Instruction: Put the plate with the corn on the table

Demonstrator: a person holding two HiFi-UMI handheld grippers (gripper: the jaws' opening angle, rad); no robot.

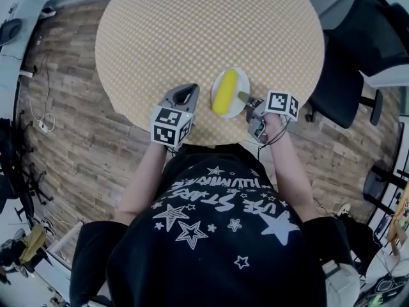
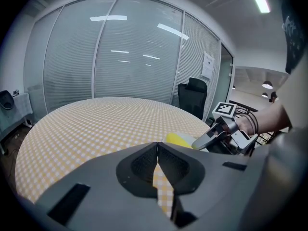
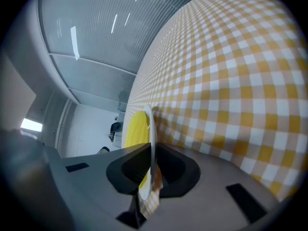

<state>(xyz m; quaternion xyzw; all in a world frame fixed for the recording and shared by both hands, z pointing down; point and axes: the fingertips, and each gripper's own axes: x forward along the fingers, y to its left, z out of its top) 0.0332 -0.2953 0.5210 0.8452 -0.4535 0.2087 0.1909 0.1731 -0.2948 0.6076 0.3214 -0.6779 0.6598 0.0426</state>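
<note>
Lower centre of the head view: my right gripper (image 1: 245, 97) is clamped on the right-hand rim of the plate (image 1: 241, 84), low over the near edge of the checked table (image 1: 192, 31). Whether the plate has touched down I cannot tell. The corn (image 1: 225, 93) lies along the plate, its long axis running up-frame, away from me and tipped slightly right. My left gripper (image 1: 182, 96), jaws together on nothing, hovers just left of the plate. Setting down is the right's job, I judge.
</note>
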